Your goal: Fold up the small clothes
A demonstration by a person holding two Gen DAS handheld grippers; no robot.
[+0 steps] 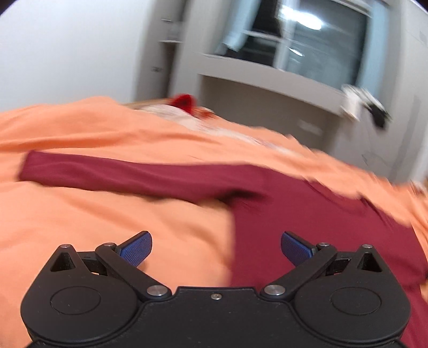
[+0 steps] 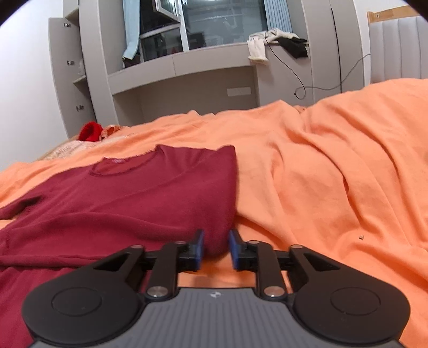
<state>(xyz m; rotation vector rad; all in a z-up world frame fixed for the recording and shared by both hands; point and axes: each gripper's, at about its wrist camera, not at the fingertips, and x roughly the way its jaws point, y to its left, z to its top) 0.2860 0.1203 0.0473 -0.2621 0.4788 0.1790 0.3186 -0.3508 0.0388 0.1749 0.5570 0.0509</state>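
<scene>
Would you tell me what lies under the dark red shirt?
The dark red shirt lies on an orange blanket, which shows all around it. Whatever is beneath the blanket is covered.

We see a bed (image 2: 334,160) under an orange blanket. Behind it stands a grey built-in unit (image 2: 187,80) framing a dark window (image 2: 224,24). Crumpled clothes (image 2: 275,42) lie on its ledge. A white wall (image 2: 26,93) adjoins at the left.

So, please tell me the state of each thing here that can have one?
Left tongs: open, empty.
Right tongs: closed on a fold of the dark red shirt.
Dark red shirt: lying flat on the orange blanket, one sleeve stretched out.
Window: one pane open.
</scene>
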